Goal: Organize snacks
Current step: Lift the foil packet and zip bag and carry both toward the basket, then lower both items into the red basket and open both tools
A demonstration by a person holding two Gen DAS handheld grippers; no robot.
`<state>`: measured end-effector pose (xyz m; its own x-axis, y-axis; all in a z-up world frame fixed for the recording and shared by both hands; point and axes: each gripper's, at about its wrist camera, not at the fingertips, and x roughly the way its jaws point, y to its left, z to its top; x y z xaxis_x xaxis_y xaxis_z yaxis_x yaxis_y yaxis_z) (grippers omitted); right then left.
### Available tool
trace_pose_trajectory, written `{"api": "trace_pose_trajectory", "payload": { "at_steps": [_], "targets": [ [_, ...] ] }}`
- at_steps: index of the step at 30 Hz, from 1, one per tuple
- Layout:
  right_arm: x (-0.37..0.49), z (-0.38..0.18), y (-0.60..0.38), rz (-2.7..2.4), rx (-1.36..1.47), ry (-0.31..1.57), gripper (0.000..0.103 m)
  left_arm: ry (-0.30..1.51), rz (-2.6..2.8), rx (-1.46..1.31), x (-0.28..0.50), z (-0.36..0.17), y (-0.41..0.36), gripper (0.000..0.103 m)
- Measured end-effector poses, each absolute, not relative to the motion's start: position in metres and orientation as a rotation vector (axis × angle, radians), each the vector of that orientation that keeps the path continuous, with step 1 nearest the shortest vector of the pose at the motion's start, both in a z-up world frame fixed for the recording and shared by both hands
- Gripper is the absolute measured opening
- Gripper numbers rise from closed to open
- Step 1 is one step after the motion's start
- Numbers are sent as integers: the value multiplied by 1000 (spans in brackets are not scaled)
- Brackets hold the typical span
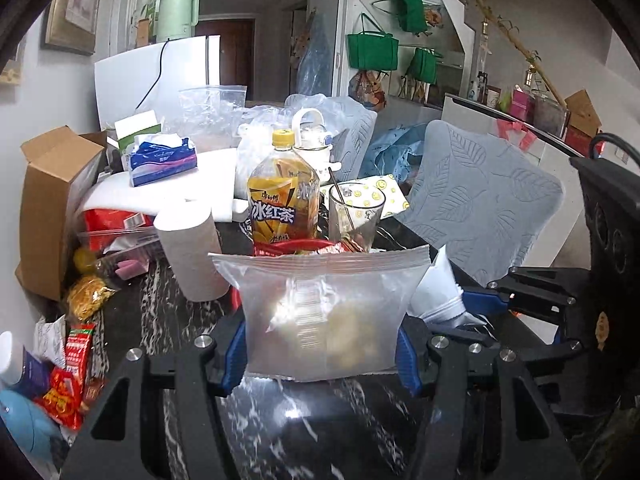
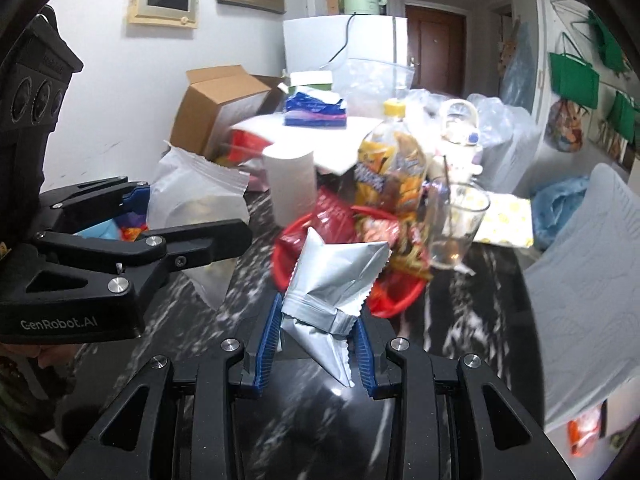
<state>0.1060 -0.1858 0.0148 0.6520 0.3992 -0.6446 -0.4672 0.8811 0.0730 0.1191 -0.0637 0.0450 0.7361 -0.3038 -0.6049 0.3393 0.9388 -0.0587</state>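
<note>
Risks first. Both packets are pinched at their low ends only, so most of each hangs free above the fingers and can fold over or slide out if swung fast. The right packet is slick foil, held by a crumpled corner: the likeliest to slip. The red basket (image 2: pixel 396 300) at mid-surface already looks heaped with wrappers; a drop onto the pile could roll off onto the dark marbled surface (image 1: pixel 188 320). The glass (image 2: pixel 456 224) with a spoon and the tea bottle (image 1: pixel 282 196) stand just beyond the basket, so a wide approach could knock them.

Left gripper (image 1: pixel 320 356): fingers partly apart, clamped on the sides of a frosted clear bag (image 1: pixel 324 308) with pale snacks inside, held up off the surface.

Right gripper (image 2: pixel 316 340): fingers close together, clamped on a silver packet (image 2: pixel 336 276), near side of the basket, also held clear.
</note>
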Motion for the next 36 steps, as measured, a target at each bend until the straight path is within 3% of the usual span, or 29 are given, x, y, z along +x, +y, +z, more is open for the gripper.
{"api": "trace_pose_trajectory", "payload": {
  "at_steps": [17,26,32,36],
  "targets": [
    [206,-24,-172,527,-100,769,34,716,-223,24,183,1,-44,59],
    [215,-37,-165,512,-120,779,37,739,-213,13,188,-12,-38,59],
    [210,-30,-168,447,-163,742,64,730,-203,23,192,-7,-39,59],
    [208,-25,-176,425,-153,736,65,721,-219,36,196,-1,-47,59]
  ]
}}
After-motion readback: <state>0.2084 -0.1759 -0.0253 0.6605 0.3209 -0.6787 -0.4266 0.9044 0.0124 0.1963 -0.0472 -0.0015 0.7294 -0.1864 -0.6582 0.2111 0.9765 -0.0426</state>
